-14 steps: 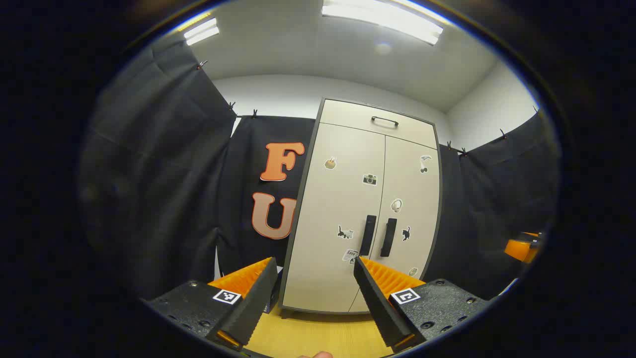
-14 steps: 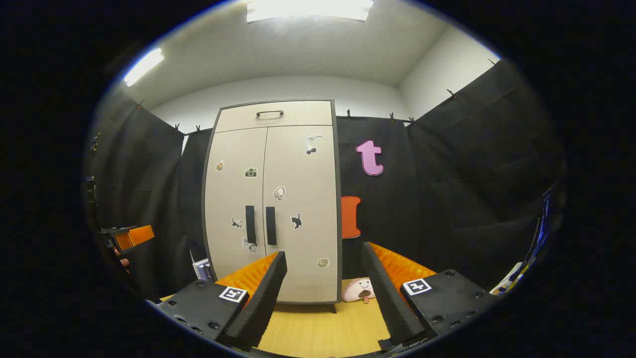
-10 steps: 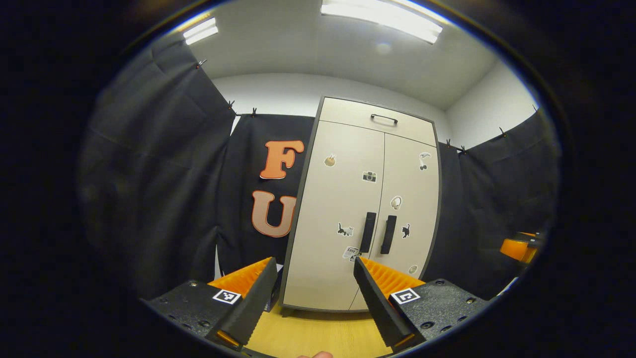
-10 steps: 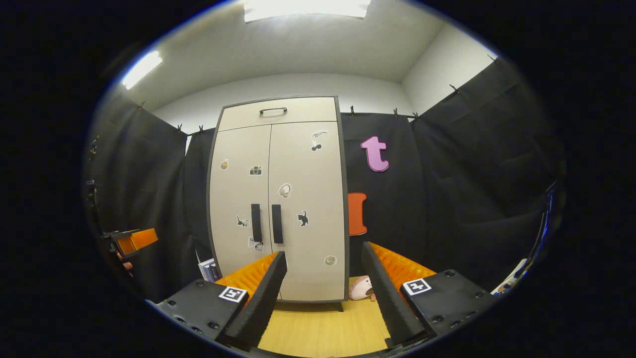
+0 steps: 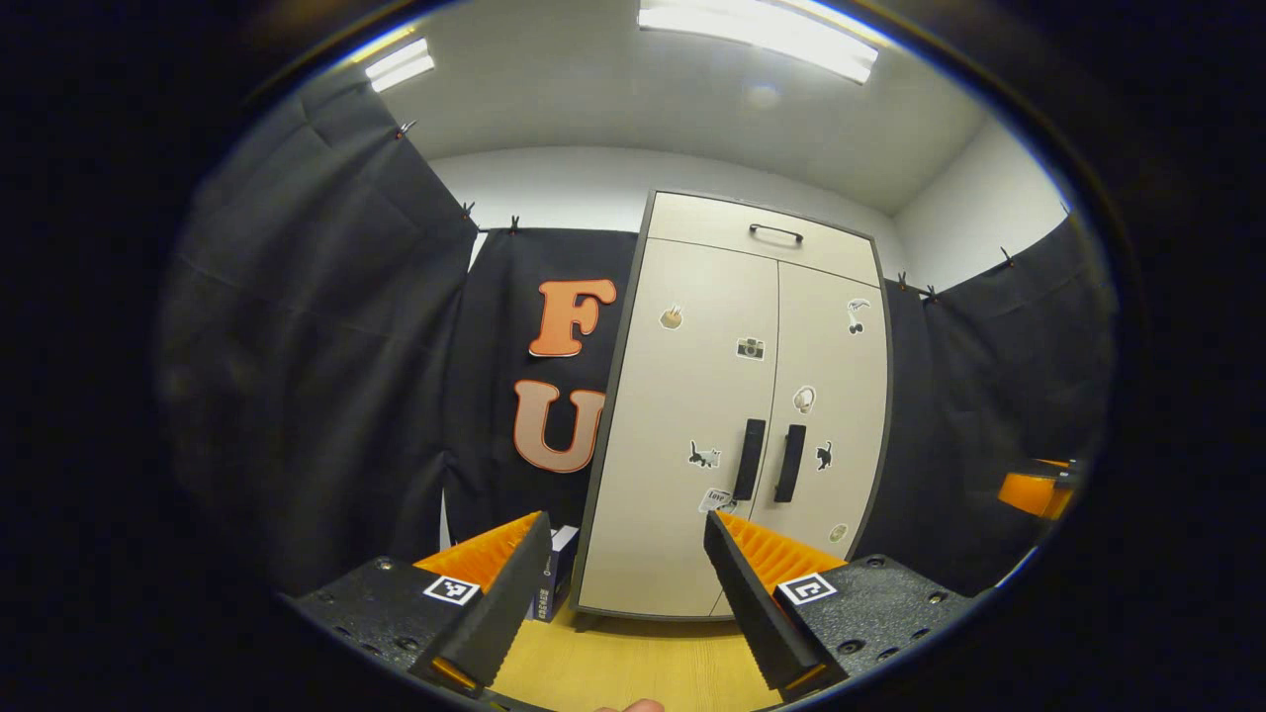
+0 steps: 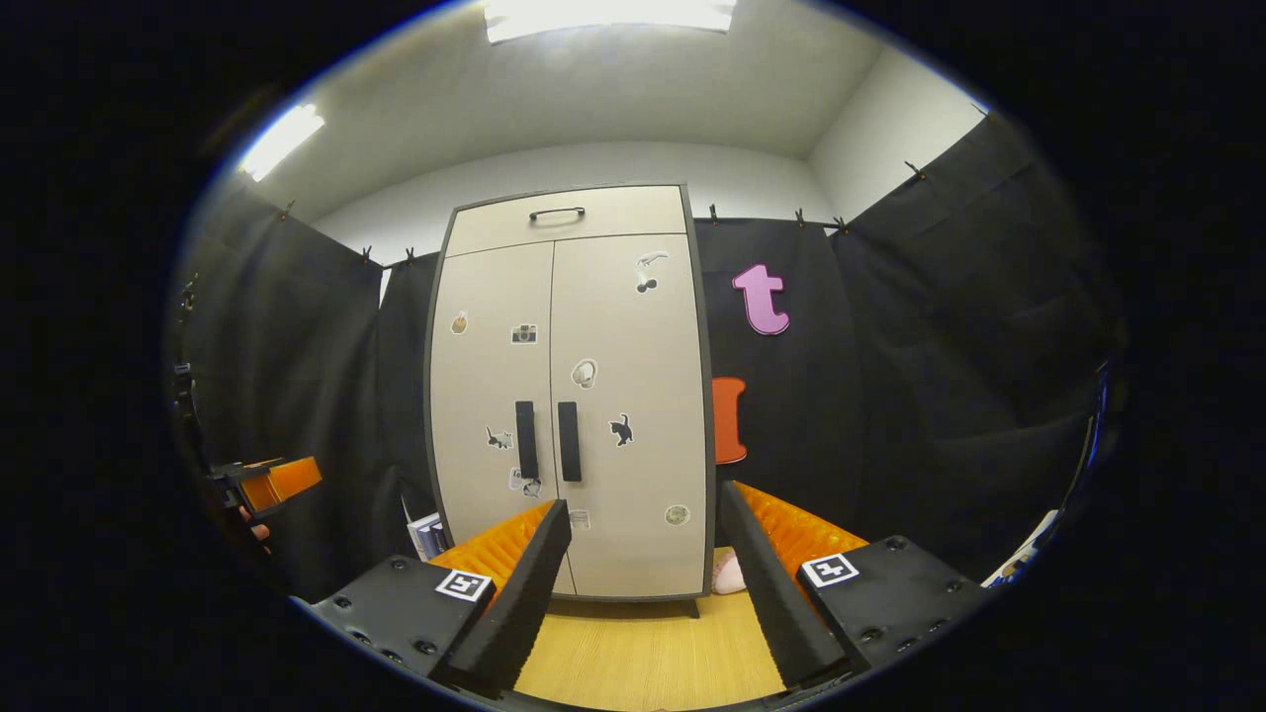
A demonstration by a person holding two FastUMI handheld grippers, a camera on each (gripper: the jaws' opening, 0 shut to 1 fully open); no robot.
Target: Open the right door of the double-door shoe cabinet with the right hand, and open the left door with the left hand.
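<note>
Facing shut shoe cabinet (image 6: 569,396), both tongs (image 5: 623,603) (image 6: 643,593) gaping empty, pink plush (image 6: 727,574) beside cabinet in right gripper view

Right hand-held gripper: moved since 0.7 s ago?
Yes. In the right gripper view the shoe cabinet has slid rightward toward the gap between the fingers, so the right hand-held gripper has turned or shifted left, toward the handles.

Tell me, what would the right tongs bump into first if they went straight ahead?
Probably the right door of the shoe cabinet, low down beside its handle. The open right tongs have nothing between them; depth is uncertain.
</note>
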